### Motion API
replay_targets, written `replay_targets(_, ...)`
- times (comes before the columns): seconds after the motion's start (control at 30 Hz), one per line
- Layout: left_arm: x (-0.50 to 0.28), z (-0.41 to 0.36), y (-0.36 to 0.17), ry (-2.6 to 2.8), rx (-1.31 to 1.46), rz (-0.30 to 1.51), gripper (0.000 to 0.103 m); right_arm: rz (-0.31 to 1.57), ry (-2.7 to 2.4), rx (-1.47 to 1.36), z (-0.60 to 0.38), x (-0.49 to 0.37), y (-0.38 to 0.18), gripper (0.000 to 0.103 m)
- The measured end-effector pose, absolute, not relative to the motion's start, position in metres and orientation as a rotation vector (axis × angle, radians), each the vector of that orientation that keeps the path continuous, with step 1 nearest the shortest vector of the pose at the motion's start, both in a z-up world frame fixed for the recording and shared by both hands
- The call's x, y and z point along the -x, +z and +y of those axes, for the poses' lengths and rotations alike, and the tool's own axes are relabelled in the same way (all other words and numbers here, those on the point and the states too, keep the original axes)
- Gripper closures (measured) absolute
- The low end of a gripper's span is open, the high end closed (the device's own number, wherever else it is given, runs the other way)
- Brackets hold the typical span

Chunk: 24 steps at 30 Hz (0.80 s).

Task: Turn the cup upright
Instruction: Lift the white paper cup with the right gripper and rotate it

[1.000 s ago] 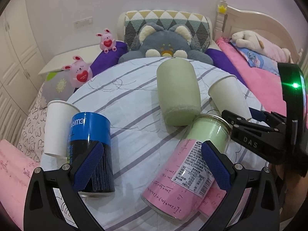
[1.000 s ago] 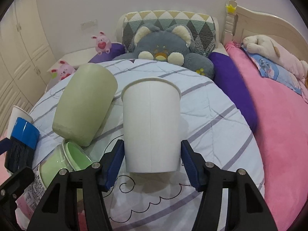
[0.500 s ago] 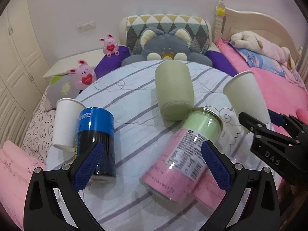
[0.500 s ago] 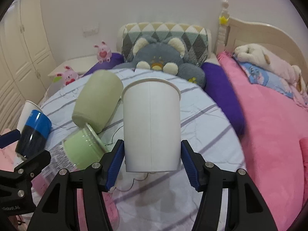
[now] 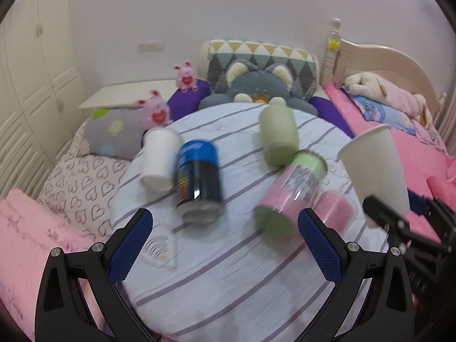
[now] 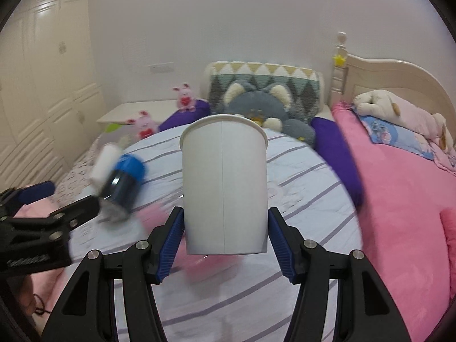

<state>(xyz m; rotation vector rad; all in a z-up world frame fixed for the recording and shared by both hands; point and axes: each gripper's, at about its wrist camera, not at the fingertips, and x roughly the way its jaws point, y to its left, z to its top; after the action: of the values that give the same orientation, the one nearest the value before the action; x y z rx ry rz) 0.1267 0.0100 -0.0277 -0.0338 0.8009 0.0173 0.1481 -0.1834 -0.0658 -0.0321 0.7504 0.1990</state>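
My right gripper (image 6: 225, 245) is shut on a white paper cup (image 6: 224, 182), gripping it near its base and holding it in the air above the bed. The cup's rim points away from the camera. In the left wrist view the same cup (image 5: 376, 168) hangs at the right, rim up, over the striped quilt (image 5: 228, 270). My left gripper (image 5: 225, 245) is open and empty, above the quilt's near part. A second white paper cup (image 5: 158, 159) lies on the quilt at the left.
A blue can (image 5: 199, 179), a pink-labelled jar with a green lid (image 5: 290, 193) and a pale green tumbler (image 5: 278, 134) lie on the quilt. Plush toys (image 5: 253, 88) and pillows line the headboard. A pink blanket (image 6: 404, 199) covers the right side. Wardrobes (image 6: 42, 85) stand at the left.
Both grippers have pulled back and risen from the quilt. The right gripper has lifted the white cup clear of the bed. The lying items now look farther away and blurred.
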Motion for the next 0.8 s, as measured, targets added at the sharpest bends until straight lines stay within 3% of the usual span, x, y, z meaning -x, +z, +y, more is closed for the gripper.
replay_targets(0.3,-0.091,0.048,-0.045,0.046,0.051,0.847,0.0,0.834,0.281,-0.049,-0.142,-0.099,-0.105,0.043)
replay_targets(0.67,-0.078,0.042,-0.074,0.026,0.05,0.918,0.0,0.921,0.261,-0.105,-0.126,-0.08,-0.143,0.042)
replay_targets(0.73,-0.077,0.039,-0.075,0.026,0.053,0.921,0.0,0.92,0.278,-0.134,-0.129,-0.079,-0.144,0.034)
replay_targets(0.77,-0.077,0.038,-0.075,0.024,0.058,0.922,0.0,0.916,0.28,-0.136,-0.129,-0.078,-0.144,0.024)
replay_targets(0.8,-0.078,0.038,-0.075,0.021,0.062,0.923,0.0,0.906,0.28,-0.136,-0.13,-0.077,-0.143,0.024)
